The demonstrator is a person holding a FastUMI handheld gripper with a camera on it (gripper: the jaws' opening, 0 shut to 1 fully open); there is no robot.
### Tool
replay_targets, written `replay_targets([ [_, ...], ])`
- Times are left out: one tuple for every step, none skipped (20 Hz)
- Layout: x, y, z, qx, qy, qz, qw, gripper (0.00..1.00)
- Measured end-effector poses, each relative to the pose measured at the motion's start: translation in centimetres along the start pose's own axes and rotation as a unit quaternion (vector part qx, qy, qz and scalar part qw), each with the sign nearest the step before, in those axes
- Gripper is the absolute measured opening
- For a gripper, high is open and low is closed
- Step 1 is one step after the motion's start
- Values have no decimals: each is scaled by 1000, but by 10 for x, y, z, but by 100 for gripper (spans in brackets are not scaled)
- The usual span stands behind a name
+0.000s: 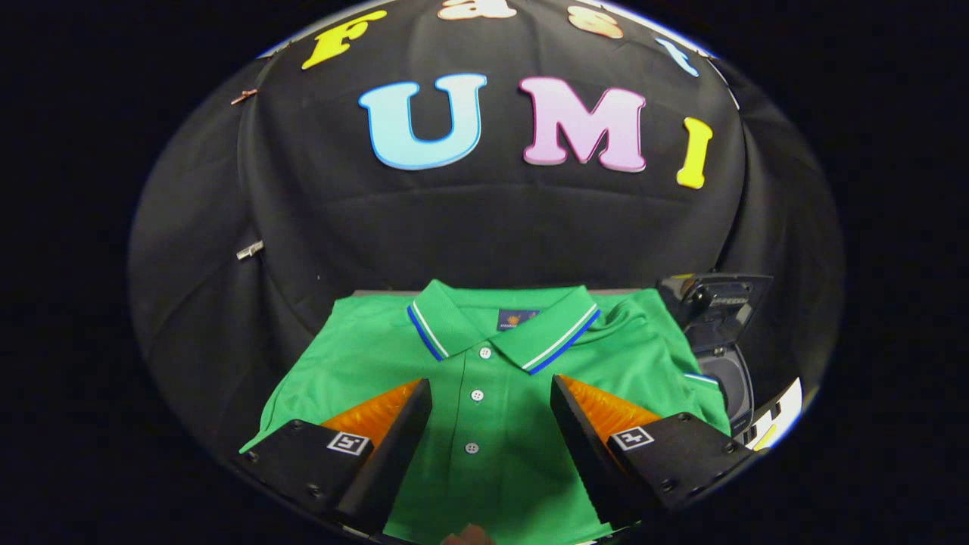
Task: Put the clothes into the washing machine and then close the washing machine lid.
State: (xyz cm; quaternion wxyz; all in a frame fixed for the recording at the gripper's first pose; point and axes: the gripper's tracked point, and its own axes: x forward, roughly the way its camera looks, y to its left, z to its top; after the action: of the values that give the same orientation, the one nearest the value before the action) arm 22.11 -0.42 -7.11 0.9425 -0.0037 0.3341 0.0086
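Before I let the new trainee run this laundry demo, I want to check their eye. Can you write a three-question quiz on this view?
1. True or false: the hand-held gripper is open above the folded green polo shirt.
2. The small dark washing machine beside the shirt has its lid: A) shut B) raised C) removed
3. Fill in: between the fingers runs the shirt's row of white ____.

Key: 1 true; 2 B; 3 buttons.
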Motion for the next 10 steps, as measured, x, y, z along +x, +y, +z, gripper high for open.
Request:
replay_targets([
  [5, -2, -9, 0, 26, -8, 1000, 99],
  [8, -4, -13, 4, 42, -11, 999, 100],
  [8, -2, -13, 12, 47, -10, 999, 100],
  [8, -4, -12, 22, 54, -12, 998, 100],
  [8, -4, -12, 27, 58, -12, 998, 99],
  [9, -6, -12, 27, 66, -14, 997, 99],
  [11, -7, -12, 26, 74, -17, 997, 98],
  [10, -11, -13, 21, 82, -28, 996, 99],
  [12, -10, -13, 10, 89, -33, 995, 98],
  [11, -9, -15, 1, 98, -34, 995, 94],
])
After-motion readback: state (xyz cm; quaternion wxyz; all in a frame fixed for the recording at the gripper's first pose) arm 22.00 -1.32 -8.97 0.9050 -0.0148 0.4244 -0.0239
